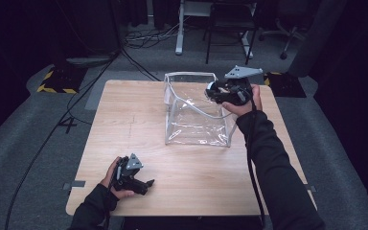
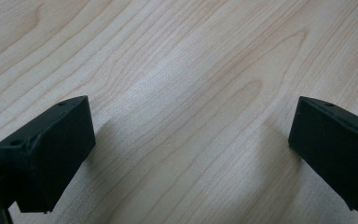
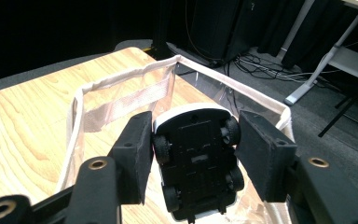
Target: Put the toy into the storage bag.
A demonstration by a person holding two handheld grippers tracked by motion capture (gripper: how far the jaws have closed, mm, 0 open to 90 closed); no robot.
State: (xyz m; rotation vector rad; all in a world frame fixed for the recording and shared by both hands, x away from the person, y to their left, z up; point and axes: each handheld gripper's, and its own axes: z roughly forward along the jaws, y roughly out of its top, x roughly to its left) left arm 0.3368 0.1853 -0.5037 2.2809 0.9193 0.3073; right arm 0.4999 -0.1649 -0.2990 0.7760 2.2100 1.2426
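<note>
**A Toy Car Held Over a See-Through Bag**

There is one toy car, one clear bag and two grippers on one wooden counter.

The right gripper holds the toy car between its jaws. One jaw presses on each side of the car, right by the wheels, so the car cannot slip out. The car is flipped so that its black belly and four little wheels face the camera. Its body looks white around the edge.

The car hangs up in the air, just over the open top of the bag, near the bag's far right corner. The bag stands open near the far edge of the counter, a bit toward the right side. Its top is wide open, so a thing could drop straight in. I think the car is held there because it is about to go into the bag, or has just come out, but I cannot tell which.

The left gripper rests low at the near left corner of the counter. Its jaws are spread wide apart and hold nothing. Bare wood shows between them. It looks like it is just waiting.
</note>
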